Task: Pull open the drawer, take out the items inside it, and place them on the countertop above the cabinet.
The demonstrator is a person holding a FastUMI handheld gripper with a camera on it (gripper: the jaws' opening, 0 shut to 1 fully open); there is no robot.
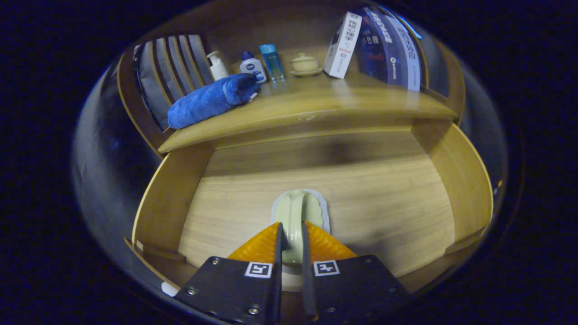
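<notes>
A: Pale wood all round: the open wooden drawer (216,203) takes up the middle of the frame. What lies in it?

B: A pale green glazed brush-like item with a handle ridge, on a white pad (300,212), lying on the drawer floor at lower centre. The gripper (292,241) has its two fingers nearly closed around the item's near end; each finger presses a side of the narrow handle.

A: And above it?

B: The wooden countertop (316,106) runs across the upper half. At its upper left lies a rolled blue towel (210,100). Behind the towel stand a white pump bottle (218,67), a small white bottle with a blue cap (252,67) and a clear blue bottle (272,62). Right of those sits a cream lidded bowl on a saucer (305,64), then a tilted white carton (343,45) leaning on a dark blue box (388,47) at upper right.

A: Left of the towel?

B: A slatted wooden panel (169,72).
</notes>
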